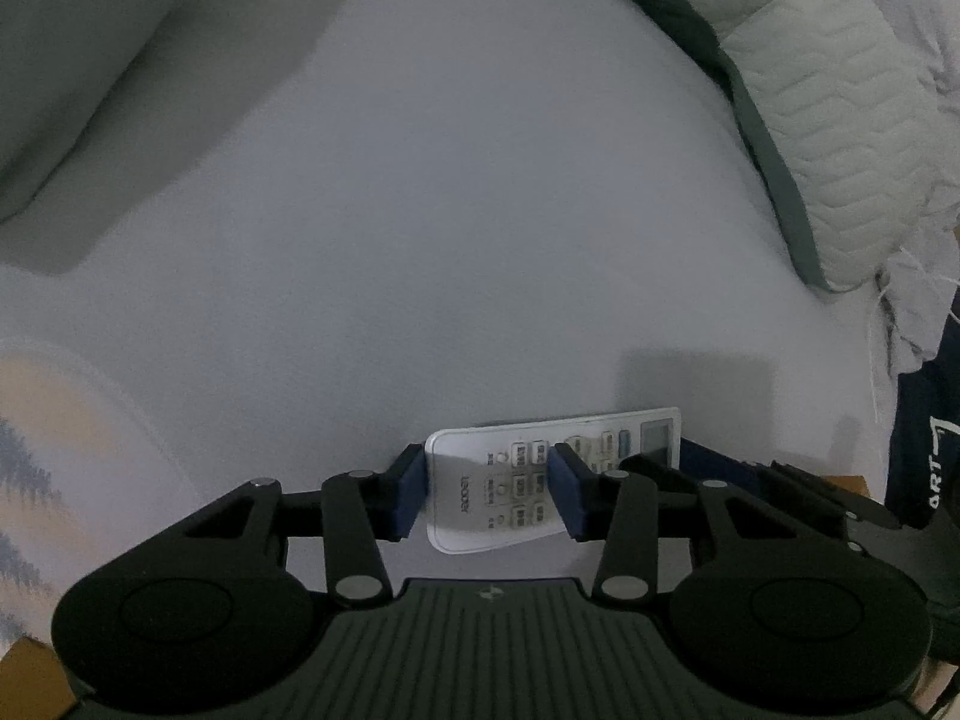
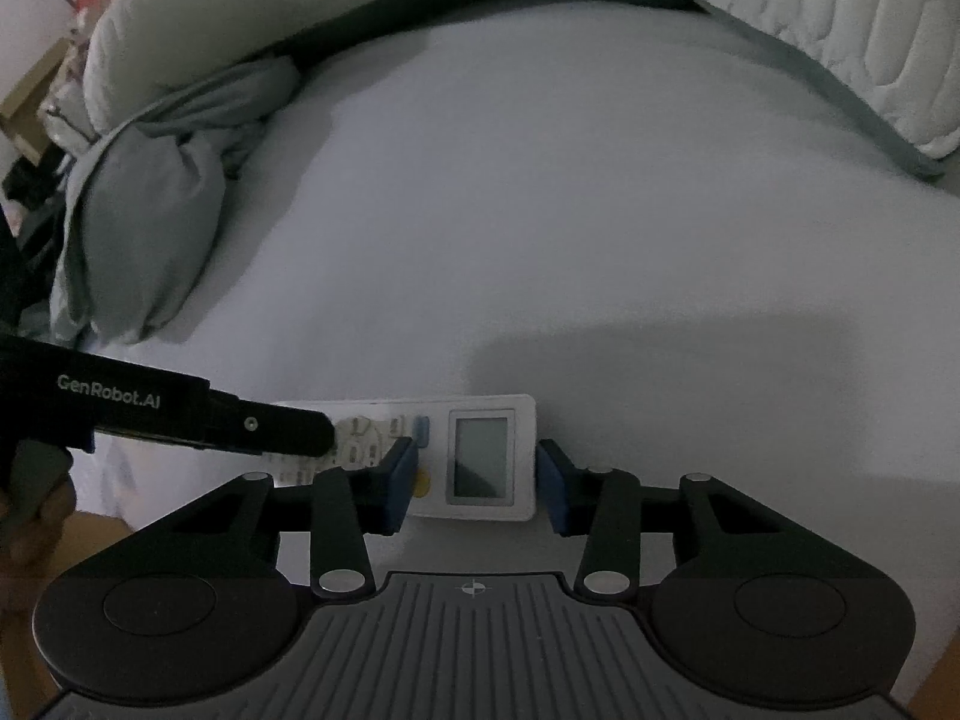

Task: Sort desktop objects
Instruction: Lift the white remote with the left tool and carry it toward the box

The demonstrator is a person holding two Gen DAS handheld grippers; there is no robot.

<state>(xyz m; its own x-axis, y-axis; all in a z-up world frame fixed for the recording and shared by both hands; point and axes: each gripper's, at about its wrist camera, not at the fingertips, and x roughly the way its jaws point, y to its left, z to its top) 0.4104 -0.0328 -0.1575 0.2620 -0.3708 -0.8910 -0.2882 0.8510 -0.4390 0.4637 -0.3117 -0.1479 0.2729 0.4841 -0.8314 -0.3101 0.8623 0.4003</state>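
Observation:
A white remote control (image 1: 606,438) with grey buttons and a small display lies crosswise on the pale sheet (image 1: 450,210). My left gripper (image 1: 489,495) is shut on its plain end: one blue pad sits against the end edge and the other over the buttons. In the right wrist view the same remote (image 2: 480,462) shows its display end between the blue pads of my right gripper (image 2: 474,480). A thin gap remains at the right pad, so that gripper stands open. The left gripper's black finger (image 2: 270,423) reaches in from the left over the buttons.
A quilted white cover with a grey border (image 1: 810,90) curves along the far right. Crumpled grey cloth (image 2: 150,210) is heaped at the far left. A pale pillow (image 1: 90,60), a patterned fabric (image 1: 36,450) and a dark printed garment (image 1: 924,420) lie at the edges.

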